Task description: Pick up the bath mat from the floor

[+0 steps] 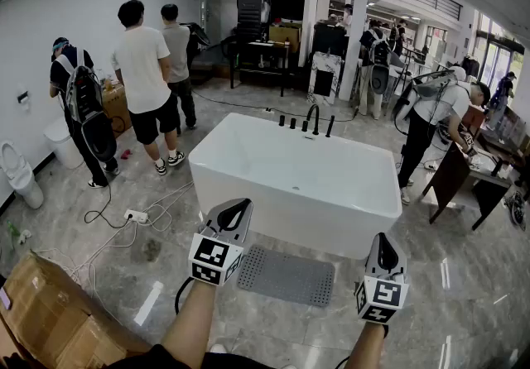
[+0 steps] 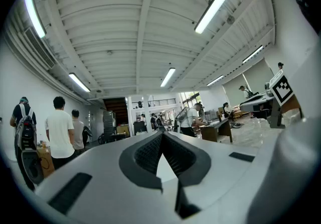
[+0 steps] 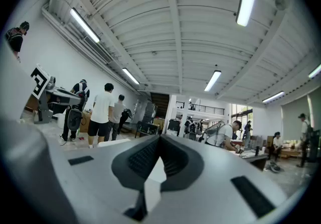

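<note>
Over the mat: both grippers raised, clenched and empty.
Left gripper (image 1: 238, 212) and right gripper (image 1: 386, 253) hover above the grey mat (image 1: 286, 275), beside the tub (image 1: 298, 181).

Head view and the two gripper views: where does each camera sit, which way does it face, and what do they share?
Head view: on the person's head, looking down at the bath mat and bathtub; both forearms, left gripper and right gripper show.
Left gripper view: on the left gripper, tilted up toward the ceiling; its shut jaws show.
Right gripper view: on the right gripper, also tilted up; its shut jaws show.
Shared: all three catch the person in the white shirt.
</note>
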